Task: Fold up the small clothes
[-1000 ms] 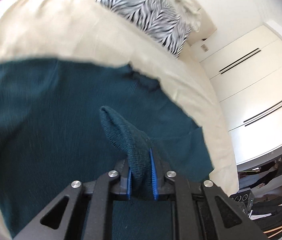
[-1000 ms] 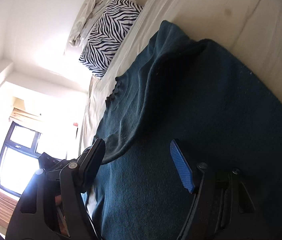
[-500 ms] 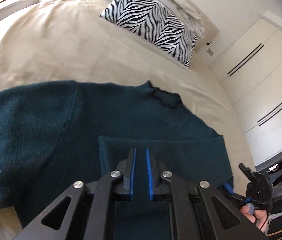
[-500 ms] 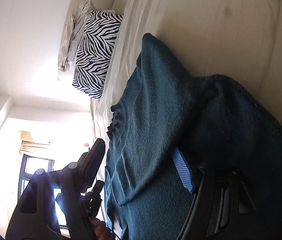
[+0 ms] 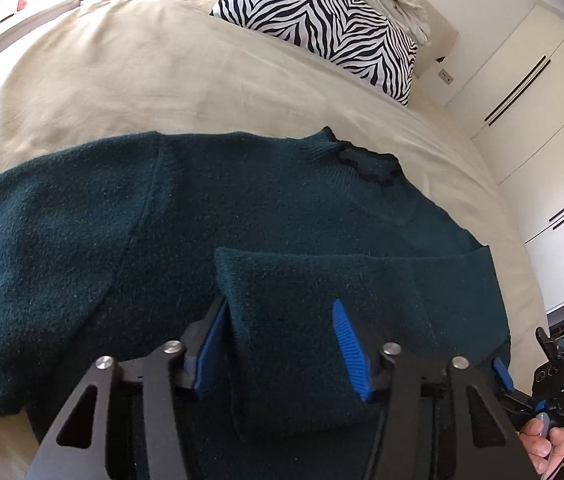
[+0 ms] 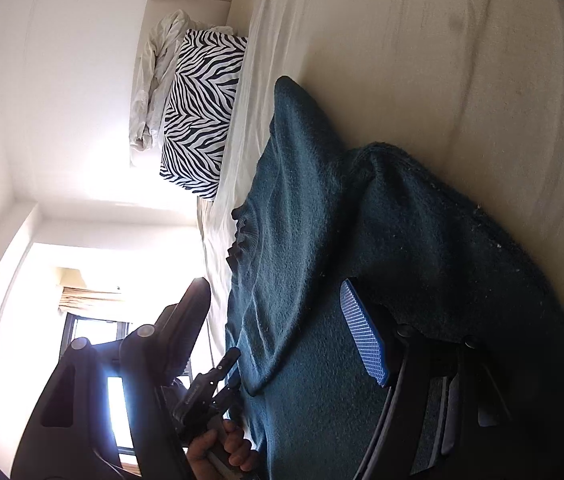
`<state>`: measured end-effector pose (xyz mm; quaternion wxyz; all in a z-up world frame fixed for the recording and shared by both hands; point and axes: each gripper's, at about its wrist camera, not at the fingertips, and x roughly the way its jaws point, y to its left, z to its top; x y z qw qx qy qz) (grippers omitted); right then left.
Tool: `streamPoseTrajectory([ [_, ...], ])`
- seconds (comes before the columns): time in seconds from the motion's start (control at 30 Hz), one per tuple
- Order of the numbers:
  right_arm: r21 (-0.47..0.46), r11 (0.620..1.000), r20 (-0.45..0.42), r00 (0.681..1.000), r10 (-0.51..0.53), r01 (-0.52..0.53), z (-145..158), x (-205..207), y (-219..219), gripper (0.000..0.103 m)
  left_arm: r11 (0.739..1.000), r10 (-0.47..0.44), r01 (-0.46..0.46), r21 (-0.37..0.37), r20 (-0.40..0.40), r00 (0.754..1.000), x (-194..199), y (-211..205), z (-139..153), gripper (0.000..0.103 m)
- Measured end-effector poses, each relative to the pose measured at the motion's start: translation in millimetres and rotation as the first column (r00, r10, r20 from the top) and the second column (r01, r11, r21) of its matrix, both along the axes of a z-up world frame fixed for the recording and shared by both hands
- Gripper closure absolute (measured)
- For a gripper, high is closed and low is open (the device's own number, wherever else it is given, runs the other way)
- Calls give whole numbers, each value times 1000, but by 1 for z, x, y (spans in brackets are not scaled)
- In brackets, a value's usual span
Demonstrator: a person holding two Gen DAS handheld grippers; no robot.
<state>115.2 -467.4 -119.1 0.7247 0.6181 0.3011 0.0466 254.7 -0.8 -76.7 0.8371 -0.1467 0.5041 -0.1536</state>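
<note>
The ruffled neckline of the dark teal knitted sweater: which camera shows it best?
The left wrist view: the ruffled neckline faces the lens, unobstructed, on the dark teal knitted sweater. The right wrist view catches that neckline edge-on, backlit by the bright window.

our left gripper (image 5: 277, 340) hangs low with its jaws spread wide, blue pads (image 5: 348, 346) facing each other and clamping nothing. our right gripper (image 6: 277, 328) is rolled onto its side, jaws likewise wide apart. each view shows the other hand (image 5: 546, 446) wrapped around its handle.
</note>
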Motion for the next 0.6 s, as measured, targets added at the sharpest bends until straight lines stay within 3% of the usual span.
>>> streamPoseTrajectory([
  [0.07,-19,1000,-4,1000,-6,6,2,7,-1,36,1000,-4,4,19,-9,1000,5,-3,0,75],
  [0.17,-15,1000,-14,1000,-10,9,1,22,-2,36,1000,1,0,18,-8,1000,12,-1,2,88],
  [0.43,12,992,22,992,-124,124,1,23,-23,37,999,39,-38,-13,120,992,26,4,27,91],
  [0.53,13,990,15,990,-141,141,-6,17,-30,39,999,27,-30,22,99,995,25,3,10,91],
  [0.6,17,989,35,989,-146,145,-8,12,-33,39,999,44,-44,1,69,997,23,11,-8,90],
])
